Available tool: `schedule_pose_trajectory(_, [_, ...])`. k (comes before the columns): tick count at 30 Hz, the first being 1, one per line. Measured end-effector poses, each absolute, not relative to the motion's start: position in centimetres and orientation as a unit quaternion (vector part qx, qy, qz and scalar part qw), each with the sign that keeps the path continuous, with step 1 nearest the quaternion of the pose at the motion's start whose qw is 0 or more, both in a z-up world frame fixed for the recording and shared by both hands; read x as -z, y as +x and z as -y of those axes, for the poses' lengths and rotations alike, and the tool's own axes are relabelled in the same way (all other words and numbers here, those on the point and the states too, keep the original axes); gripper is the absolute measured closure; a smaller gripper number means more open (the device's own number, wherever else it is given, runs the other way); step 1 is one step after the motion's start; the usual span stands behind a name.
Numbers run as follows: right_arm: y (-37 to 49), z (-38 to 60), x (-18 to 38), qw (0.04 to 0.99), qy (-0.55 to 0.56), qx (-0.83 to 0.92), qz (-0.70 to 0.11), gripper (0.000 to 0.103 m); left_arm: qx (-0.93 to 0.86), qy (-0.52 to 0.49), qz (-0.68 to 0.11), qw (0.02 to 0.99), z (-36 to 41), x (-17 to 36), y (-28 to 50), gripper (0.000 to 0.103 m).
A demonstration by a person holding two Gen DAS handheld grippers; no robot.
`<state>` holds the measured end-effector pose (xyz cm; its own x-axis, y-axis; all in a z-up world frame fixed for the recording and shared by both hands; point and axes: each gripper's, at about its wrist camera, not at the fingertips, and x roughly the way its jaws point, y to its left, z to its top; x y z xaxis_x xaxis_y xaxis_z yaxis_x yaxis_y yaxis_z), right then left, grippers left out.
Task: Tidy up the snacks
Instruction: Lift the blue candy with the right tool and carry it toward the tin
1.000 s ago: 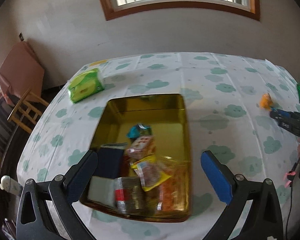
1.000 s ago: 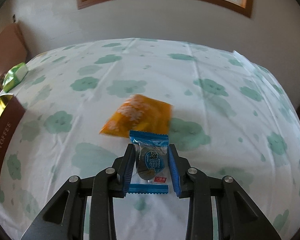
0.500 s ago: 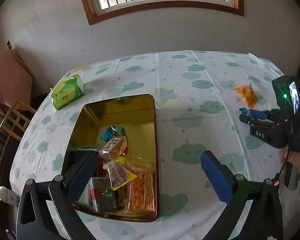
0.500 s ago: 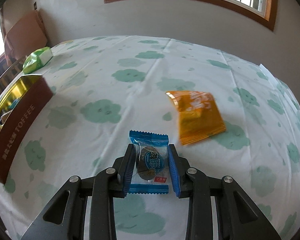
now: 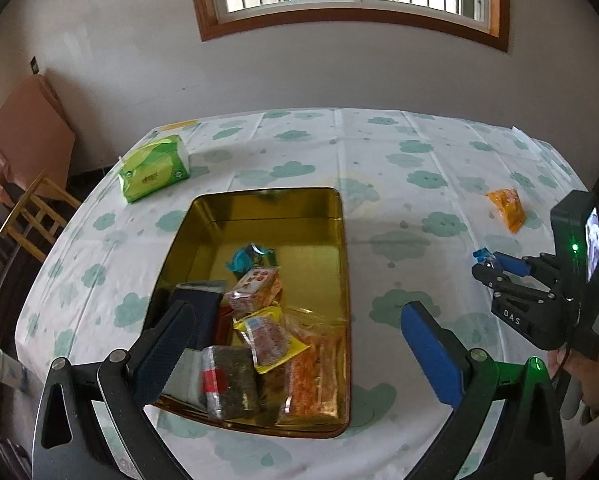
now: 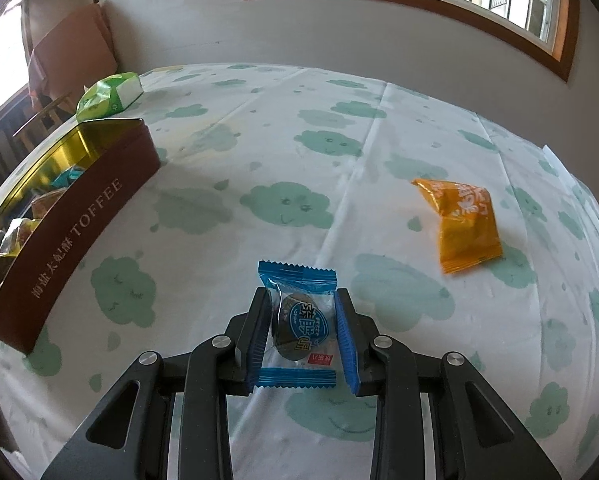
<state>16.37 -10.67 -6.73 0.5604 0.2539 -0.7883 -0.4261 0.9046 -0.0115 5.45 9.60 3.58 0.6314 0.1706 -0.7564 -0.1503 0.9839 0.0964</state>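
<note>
One blue-wrapped candy sits pinched in the right gripper jaws, tin far left; left gripper jaws spread, empty. The slick wrapper could slip free.

The left gripper is a black plastic frame of open triangular struts with round silver screws at its pivots; its two long fingers carry textured blue pads, and a small green light glows on the right strut.

The right gripper has the same black strutted build, four silver screws across its linkages, and ribbed blue pads on its fingers. Seen from the left wrist view, its side bears white letters "DAS", a black box with a small lit screen and a green lamp stands on top, and a thin cable hangs beside the grey handle in the person's hand.
</note>
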Motion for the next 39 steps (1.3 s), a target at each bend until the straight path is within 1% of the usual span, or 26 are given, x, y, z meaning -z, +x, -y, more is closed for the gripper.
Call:
schedule_pose_trajectory(16, [16.1,8.9,6.7,0.878,-0.103,-0.201,-0.422,0.07,-0.144,-0.015,-0.416,0.898,-14.8,-3.6,4.7,0.001])
schedule_pose_trajectory(39, [16.2,8.6,6.8,0.878,-0.108,-0.213,-0.414,0.07,-0.171,-0.024,-0.422,0.89,-16.2,-3.1,4.8,0.001])
